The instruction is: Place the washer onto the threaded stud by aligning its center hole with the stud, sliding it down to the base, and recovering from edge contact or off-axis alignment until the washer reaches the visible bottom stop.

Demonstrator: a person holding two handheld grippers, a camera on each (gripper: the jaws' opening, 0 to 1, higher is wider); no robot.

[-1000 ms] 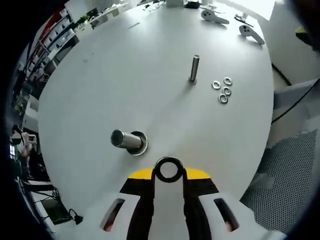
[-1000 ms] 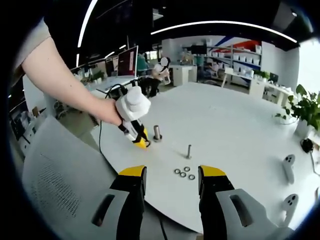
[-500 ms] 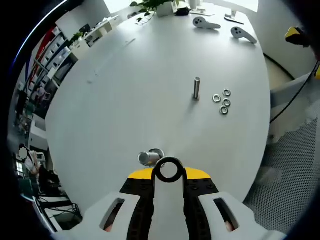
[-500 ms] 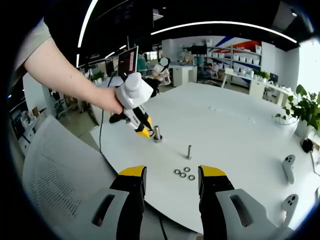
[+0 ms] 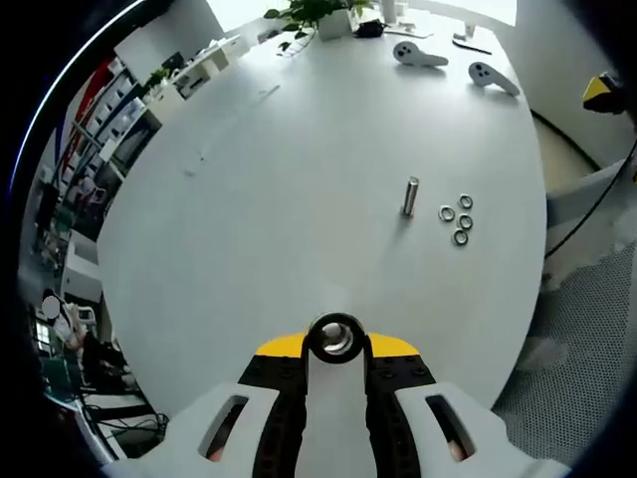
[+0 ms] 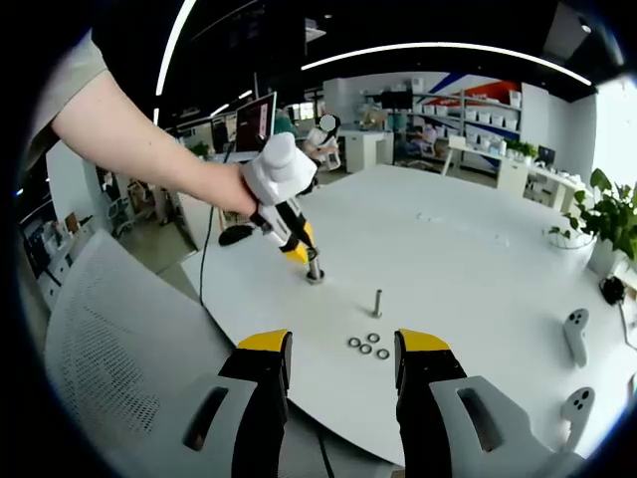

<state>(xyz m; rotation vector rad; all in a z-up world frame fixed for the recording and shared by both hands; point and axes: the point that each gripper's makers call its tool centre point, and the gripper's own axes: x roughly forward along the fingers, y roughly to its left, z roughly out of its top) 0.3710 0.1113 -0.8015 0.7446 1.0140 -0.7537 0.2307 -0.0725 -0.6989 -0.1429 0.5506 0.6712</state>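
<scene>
My left gripper is shut on a dark metal washer, held flat at the jaw tips. The top of the thick threaded stud shows through the washer's hole. In the right gripper view, a hand holds the left gripper tip-down right over that stud, which stands upright on a washer-like base on the white table. Whether the washer touches the stud I cannot tell. My right gripper hangs open near the table's edge, nothing between its fingers.
A thinner stud stands farther along the table, with three loose washers beside it. Two white controllers lie at the far end near a plant. A grey mesh chair sits beside the table.
The left gripper swung over the thick stud, which went from left of the washer to inside its hole. In the right gripper view its tip tilted downward above the stud.
</scene>
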